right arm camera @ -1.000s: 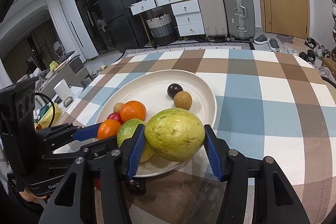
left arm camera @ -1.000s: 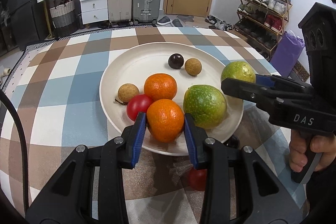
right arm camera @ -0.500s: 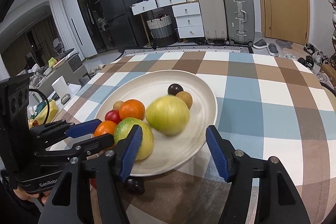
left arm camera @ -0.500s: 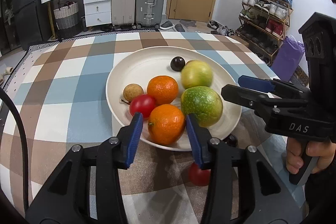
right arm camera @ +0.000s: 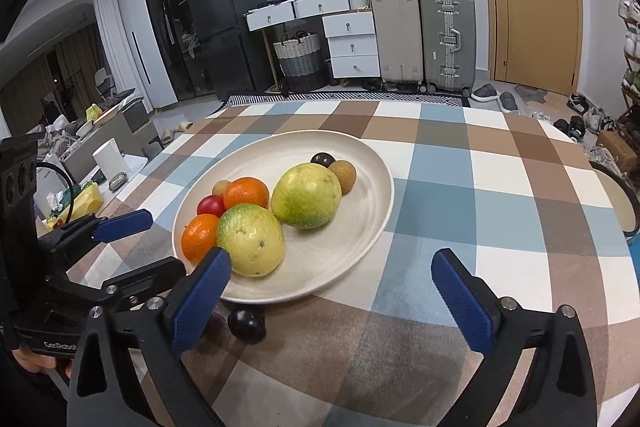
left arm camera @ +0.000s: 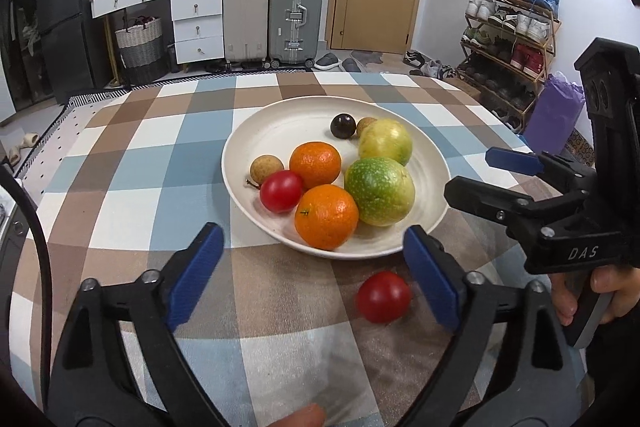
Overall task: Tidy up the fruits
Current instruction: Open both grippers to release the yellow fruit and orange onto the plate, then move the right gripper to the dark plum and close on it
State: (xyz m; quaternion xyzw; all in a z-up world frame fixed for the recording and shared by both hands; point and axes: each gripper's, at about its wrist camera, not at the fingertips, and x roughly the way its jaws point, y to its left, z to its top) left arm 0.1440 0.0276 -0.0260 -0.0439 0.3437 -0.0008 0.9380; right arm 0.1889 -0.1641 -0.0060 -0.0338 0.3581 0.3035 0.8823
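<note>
A white plate [left arm camera: 280, 123] [right arm camera: 360, 227] on the checked tablecloth holds two oranges [left arm camera: 326, 217] [left arm camera: 315, 164], two green-yellow guavas [left arm camera: 379, 191] [left arm camera: 385, 142], a red tomato [left arm camera: 281, 191], two brown longans [left arm camera: 266, 167] and a dark round fruit [left arm camera: 343, 125]. A second red tomato [left arm camera: 383, 296] lies on the cloth in front of the plate. A dark fruit [right arm camera: 247, 323] lies at the plate's near rim. My left gripper [left arm camera: 312, 275] is open and empty, just short of the plate. My right gripper [right arm camera: 328, 291] is open and empty near the plate's near edge.
The checked table [right arm camera: 480, 187] extends right of the plate. Its far edge faces suitcases [left arm camera: 296, 15], drawers [left arm camera: 196, 27] and a door. A shoe rack [left arm camera: 508, 39] stands at the right. A chair edge [right arm camera: 624, 203] is beside the table's right side.
My left gripper opened, let go of the orange in the plate and drew back. My right gripper released the guava, which rolled into the plate, and drew back.
</note>
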